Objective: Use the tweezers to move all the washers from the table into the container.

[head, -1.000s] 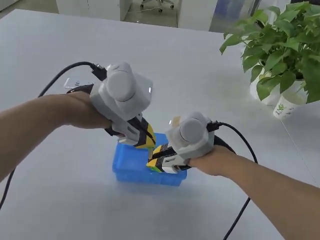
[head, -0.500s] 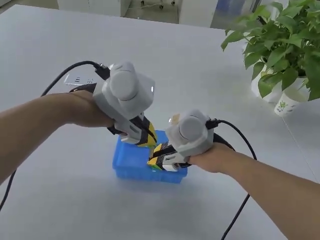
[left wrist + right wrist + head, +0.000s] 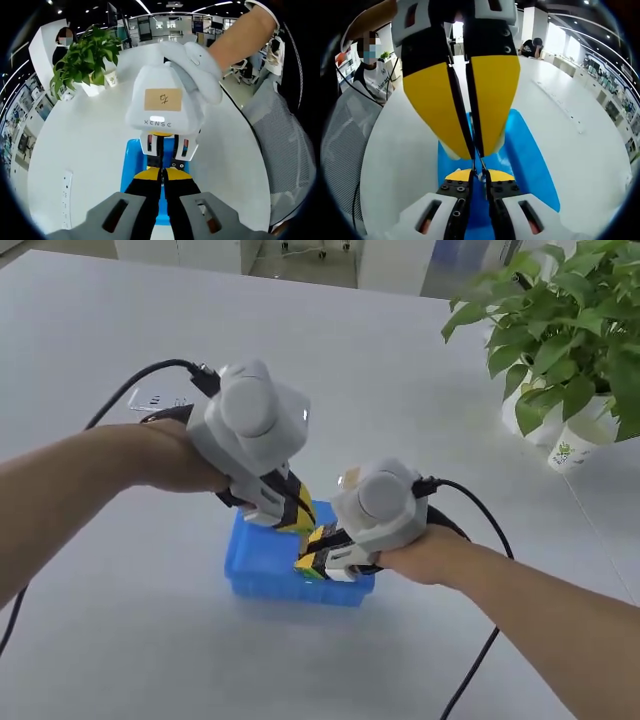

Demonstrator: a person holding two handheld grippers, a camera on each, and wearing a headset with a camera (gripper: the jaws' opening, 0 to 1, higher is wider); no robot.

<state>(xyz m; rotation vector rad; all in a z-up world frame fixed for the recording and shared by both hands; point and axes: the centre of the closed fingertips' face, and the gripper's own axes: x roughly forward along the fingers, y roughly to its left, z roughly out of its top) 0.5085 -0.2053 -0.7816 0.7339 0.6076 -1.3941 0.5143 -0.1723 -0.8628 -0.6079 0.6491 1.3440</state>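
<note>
Holding both grippers over the blue container [image 3: 250,565], which sits on the near part of our white table [image 3: 420,370]. We read the left gripper [image 3: 292,512] as clamped on the tweezers [image 3: 474,125], the right gripper [image 3: 312,560] with jaws drawn together at their tips. A power strip [image 3: 152,400] lies further left, a potted plant [image 3: 560,330] far right, and an open-plan office with ceiling lights beyond.

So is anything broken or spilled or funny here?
Nothing looks broken or spilled. The blue container sits flat on the white table, and the potted plant stands upright. The left gripper, pinching thin tweezers, meets the right gripper tip to tip over the container.
</note>
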